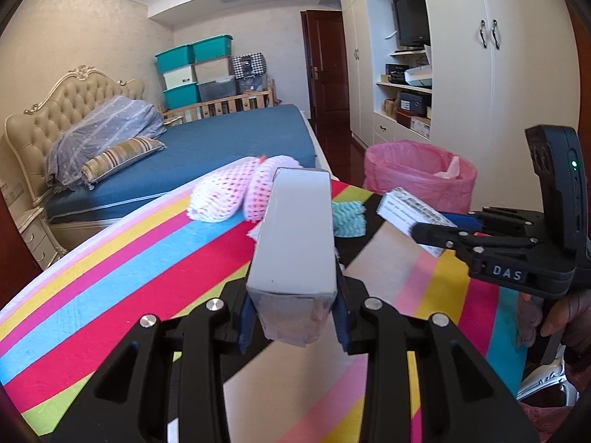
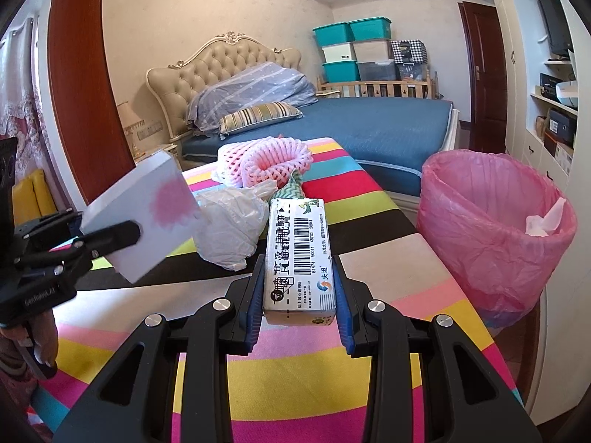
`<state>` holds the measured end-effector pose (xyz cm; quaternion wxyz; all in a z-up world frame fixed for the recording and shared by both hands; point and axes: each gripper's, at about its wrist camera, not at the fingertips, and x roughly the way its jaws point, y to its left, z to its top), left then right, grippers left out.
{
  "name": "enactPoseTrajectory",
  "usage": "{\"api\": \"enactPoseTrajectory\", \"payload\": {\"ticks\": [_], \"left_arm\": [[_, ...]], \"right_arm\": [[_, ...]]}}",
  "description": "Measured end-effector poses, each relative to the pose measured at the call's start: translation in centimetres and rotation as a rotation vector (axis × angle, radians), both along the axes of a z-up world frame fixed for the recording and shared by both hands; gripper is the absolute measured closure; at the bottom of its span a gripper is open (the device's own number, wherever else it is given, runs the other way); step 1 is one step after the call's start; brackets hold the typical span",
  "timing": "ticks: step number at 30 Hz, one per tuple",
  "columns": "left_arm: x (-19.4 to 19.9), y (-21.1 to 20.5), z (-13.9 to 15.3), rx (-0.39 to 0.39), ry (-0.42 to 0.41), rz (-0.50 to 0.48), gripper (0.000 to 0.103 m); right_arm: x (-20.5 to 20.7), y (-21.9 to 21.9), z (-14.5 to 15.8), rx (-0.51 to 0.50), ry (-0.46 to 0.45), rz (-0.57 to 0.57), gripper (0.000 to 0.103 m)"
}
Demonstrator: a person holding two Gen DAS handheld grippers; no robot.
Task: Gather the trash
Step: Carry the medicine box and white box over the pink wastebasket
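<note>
Clamped between the blue pads of the right hand-held gripper [image 2: 299, 302] is a small white cardboard box printed with a barcode and Chinese text [image 2: 300, 258], held level and lengthwise, lifted clear of the striped worktop [image 2: 388, 269]. Its jaws are closed tight on the box's two long sides. To its left, the left hand-held gripper [image 1: 293, 317] is likewise closed on a plain white rectangular carton [image 1: 295, 236], tilted upward and off the cloth. Both pieces look raised for carrying to the bin lined with a pink plastic bag [image 2: 495, 229], which stands on the floor just beside the worktop's right edge and already holds a crumpled white tissue [image 2: 546, 217]. More trash waits on the worktop beyond: a crumpled clear plastic bag [image 2: 232, 229], pink foam fruit netting [image 2: 273, 164] and a green-and-white zigzag cloth [image 2: 293, 188].
</note>
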<state>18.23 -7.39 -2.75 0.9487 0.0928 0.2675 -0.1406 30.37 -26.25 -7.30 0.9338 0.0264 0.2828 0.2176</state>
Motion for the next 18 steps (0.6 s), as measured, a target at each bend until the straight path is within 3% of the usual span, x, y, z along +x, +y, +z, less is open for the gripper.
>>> {"api": "enactPoseTrajectory", "payload": {"ticks": [11,18], "left_arm": [[1.6,-5.9,0.6,-0.017,0.03,-0.126,0.069],[5.9,-12.0,1.5,-0.037,0.069,-0.222,0.069]], "right_arm": [[0.6,-5.0,1.7,-0.011,-0.03,-0.104,0.07],[3.2,-11.0,2.5,-0.007,-0.029,-0.207,0.07]]}}
